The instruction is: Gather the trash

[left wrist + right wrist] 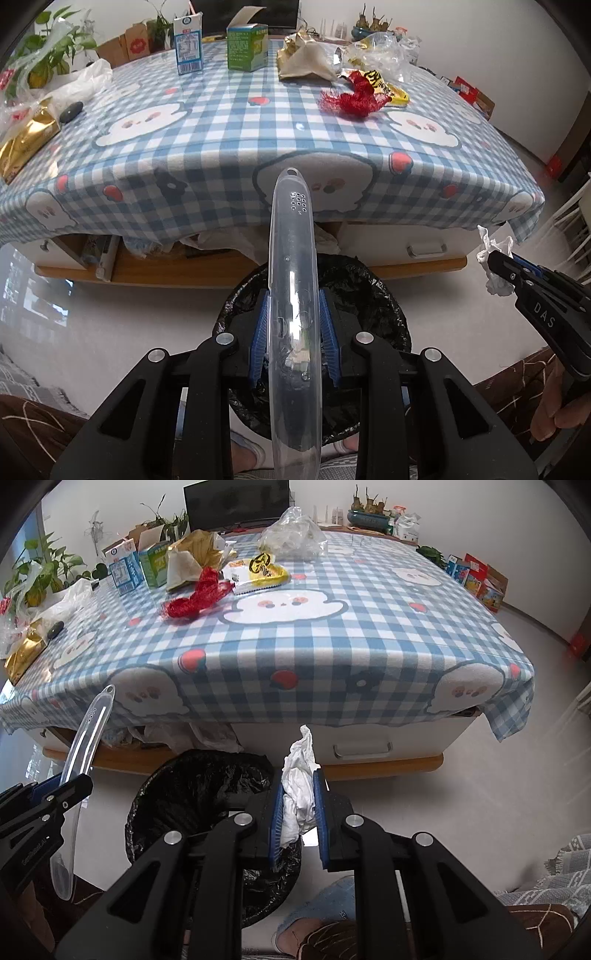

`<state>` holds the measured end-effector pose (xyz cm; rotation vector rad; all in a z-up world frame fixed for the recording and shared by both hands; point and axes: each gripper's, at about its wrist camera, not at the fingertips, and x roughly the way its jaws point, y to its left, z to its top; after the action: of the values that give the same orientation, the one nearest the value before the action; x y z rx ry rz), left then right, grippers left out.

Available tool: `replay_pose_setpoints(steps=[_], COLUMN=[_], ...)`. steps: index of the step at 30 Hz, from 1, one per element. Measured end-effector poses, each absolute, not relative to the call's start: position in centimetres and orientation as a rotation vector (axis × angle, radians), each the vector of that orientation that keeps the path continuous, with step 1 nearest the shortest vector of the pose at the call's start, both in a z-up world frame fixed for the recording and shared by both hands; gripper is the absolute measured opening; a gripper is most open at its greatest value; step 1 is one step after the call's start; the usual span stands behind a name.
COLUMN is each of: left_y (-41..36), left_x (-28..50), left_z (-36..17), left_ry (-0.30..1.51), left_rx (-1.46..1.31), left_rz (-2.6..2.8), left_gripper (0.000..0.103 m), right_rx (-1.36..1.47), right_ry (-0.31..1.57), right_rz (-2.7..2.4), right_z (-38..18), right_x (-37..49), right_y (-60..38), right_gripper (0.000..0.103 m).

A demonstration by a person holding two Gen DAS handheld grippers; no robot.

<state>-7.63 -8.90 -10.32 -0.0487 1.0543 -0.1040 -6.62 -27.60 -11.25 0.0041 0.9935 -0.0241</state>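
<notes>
My left gripper (292,328) is shut on a long clear plastic case (291,280) and holds it over the black-lined trash bin (373,299) on the floor. The case also shows in the right wrist view (86,738). My right gripper (298,808) is shut on a crumpled white tissue (300,794), just right of the bin (192,786). It shows in the left wrist view (496,264) with the tissue (493,247). More trash lies on the checked tablecloth: red mesh (351,98), yellow snack wrapper (388,86), gold paper (306,57), two cartons.
The table (332,646) stands ahead with drawers below (362,749). A milk carton (189,46) and green box (246,46) stand at the far side. A clear plastic bag (293,535), gold bag (26,142) and plants (48,48) sit around. My slippered foot (314,912) is near the bin.
</notes>
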Motion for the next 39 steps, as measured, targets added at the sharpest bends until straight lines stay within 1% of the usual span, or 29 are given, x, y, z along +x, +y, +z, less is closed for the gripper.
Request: replay_pose_setpoints(steps=[28, 39], left_y=[-10.6, -11.4], left_x=[-5.6, -4.7], left_z=[-20.6, -24.3], left_ry=[1.145, 1.208], left_rx=[-0.011, 0.015], left_rz=[-0.092, -0.101], left_gripper=[0.026, 0.026], right_rx=[0.053, 0.008], right_ry=[1.143, 1.180], right_rz=[-0.007, -0.012], right_z=[-19.4, -21.8], right_x=[-5.1, -4.5], right_y=[-28.0, -27.7], right_gripper=[0.014, 0.014])
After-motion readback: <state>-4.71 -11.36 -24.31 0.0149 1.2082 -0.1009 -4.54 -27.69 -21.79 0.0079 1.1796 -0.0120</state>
